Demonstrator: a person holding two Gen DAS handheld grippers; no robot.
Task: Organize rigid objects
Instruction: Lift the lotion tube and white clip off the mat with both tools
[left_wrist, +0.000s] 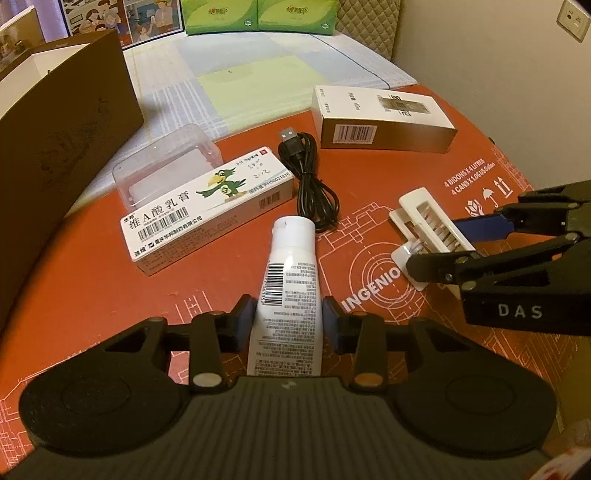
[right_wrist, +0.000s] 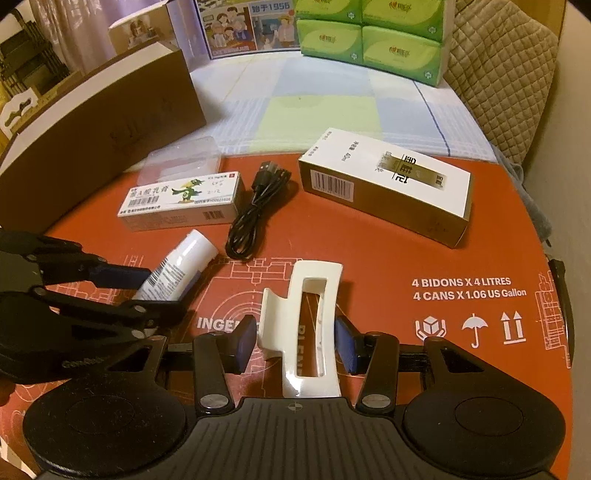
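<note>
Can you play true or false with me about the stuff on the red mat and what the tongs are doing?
1. The left tongs straddle a white plastic tube. True.
2. The white plastic hair claw sits between the right tongs. True.
3. The black coiled USB cable is inside the clear plastic case. False: it lies on the red printed mat.
4. The white parrot carton stands upright. False: it lies flat.

Bare red cardboard (right_wrist: 424, 236) right of the cable (right_wrist: 255, 206); brown box (right_wrist: 110, 122) walls the left.
</note>
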